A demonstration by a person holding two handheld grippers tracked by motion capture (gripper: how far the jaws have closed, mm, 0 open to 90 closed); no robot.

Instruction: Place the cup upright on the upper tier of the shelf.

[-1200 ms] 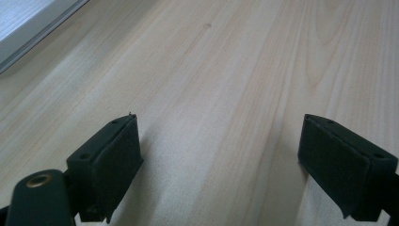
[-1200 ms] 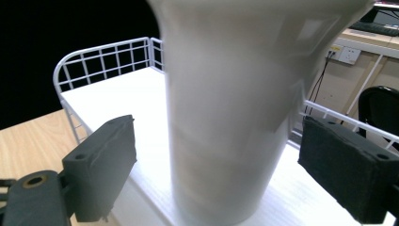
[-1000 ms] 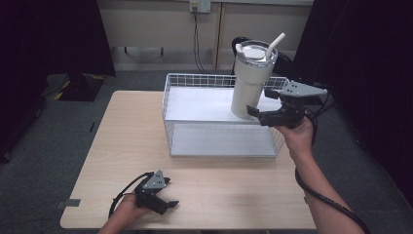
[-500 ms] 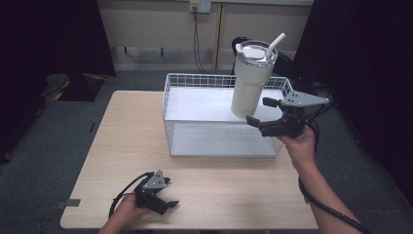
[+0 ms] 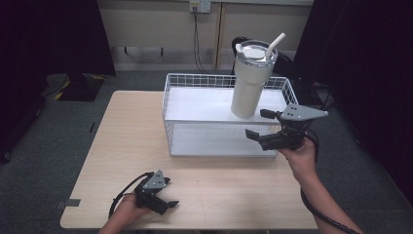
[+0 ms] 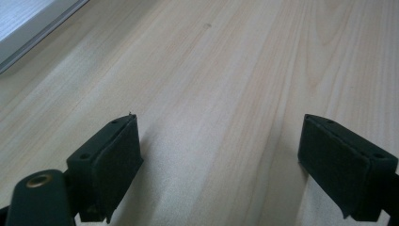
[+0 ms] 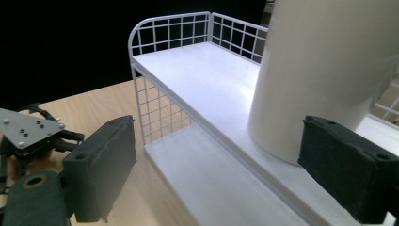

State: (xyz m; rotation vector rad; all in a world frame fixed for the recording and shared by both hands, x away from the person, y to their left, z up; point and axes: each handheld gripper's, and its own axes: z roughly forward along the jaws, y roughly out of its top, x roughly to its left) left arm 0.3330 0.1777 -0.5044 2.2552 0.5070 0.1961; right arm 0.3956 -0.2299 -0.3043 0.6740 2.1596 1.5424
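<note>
A tall white tumbler point(image 5: 251, 80) with a clear lid and a straw stands upright on the top shelf of a white wire rack point(image 5: 195, 105), at its right side. My right gripper point(image 5: 258, 124) hovers open and empty just in front of the tumbler's base, off the rack's right front corner. In the right gripper view the tumbler point(image 7: 324, 70) rises close ahead, right of centre, and the right gripper point(image 7: 226, 165) holds nothing between its spread jaws. My left gripper point(image 5: 170, 192) rests open on the wooden table point(image 5: 126, 126) near the front edge. Its view shows the left gripper point(image 6: 221, 165) empty over bare wood point(image 6: 226, 70).
The rack has a lower shelf point(image 5: 214, 141) under the top one, with low wire walls around the back and sides. In the right gripper view the rack point(image 7: 188, 70) runs away to the left, and the left gripper point(image 7: 28, 132) lies beyond it. Dark curtains flank the table.
My right gripper has drawn back from the tumbler's base, toward the table's front and a little lower. The tumbler and the left gripper have stayed where they were.
</note>
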